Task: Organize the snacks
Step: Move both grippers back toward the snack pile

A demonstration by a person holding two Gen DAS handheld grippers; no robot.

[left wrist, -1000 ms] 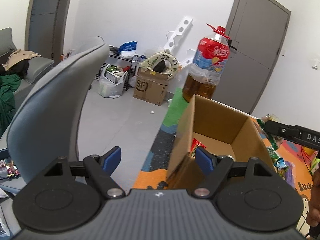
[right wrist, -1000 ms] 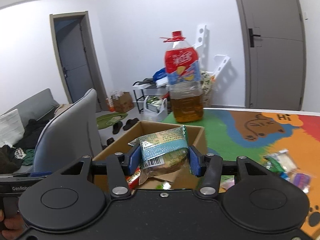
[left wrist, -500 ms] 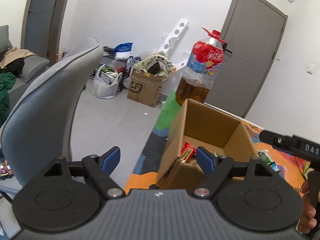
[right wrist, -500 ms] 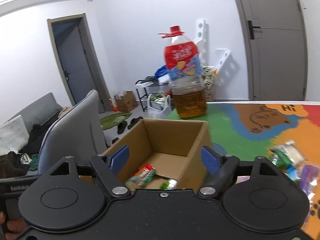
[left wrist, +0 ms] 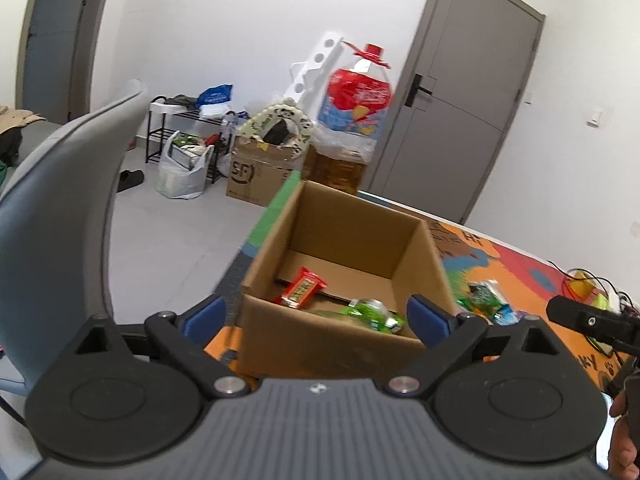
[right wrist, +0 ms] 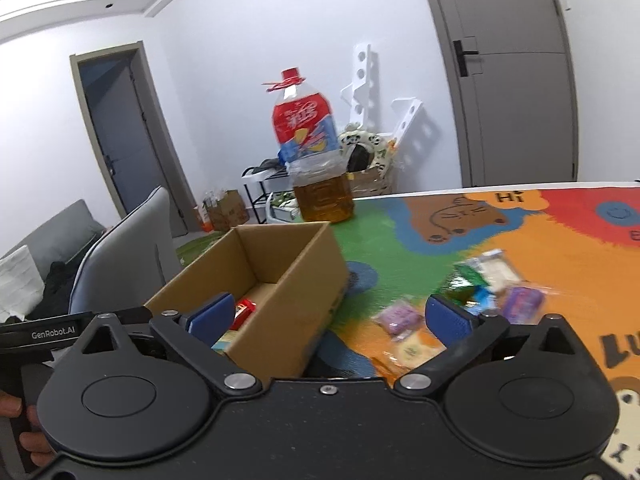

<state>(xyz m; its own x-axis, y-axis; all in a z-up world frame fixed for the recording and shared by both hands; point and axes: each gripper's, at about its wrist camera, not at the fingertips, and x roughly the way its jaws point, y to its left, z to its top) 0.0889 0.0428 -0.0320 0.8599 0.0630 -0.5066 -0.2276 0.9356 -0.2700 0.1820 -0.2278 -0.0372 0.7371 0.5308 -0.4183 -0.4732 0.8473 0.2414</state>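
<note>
An open cardboard box (left wrist: 344, 264) stands on the colourful table mat near the table's left edge; it also shows in the right wrist view (right wrist: 272, 276). Inside lie a red snack packet (left wrist: 302, 290) and a green packet (left wrist: 372, 312). My left gripper (left wrist: 320, 318) is open and empty, its fingers spread either side of the box's near wall. My right gripper (right wrist: 328, 314) is open and empty, above the box's right wall. Several loose snack packets (right wrist: 480, 300) lie on the mat to the right of the box.
A large oil bottle (right wrist: 316, 160) with a red cap stands on the mat behind the box. A grey chair back (left wrist: 64, 216) rises left of the table. Floor clutter and a shoe rack (left wrist: 180, 136) lie beyond. Cables (left wrist: 592, 292) sit at the far right.
My right gripper opened and let its green packet fall into the box, then swung right toward the loose snacks. My left gripper rose slightly, showing more of the box's inside.
</note>
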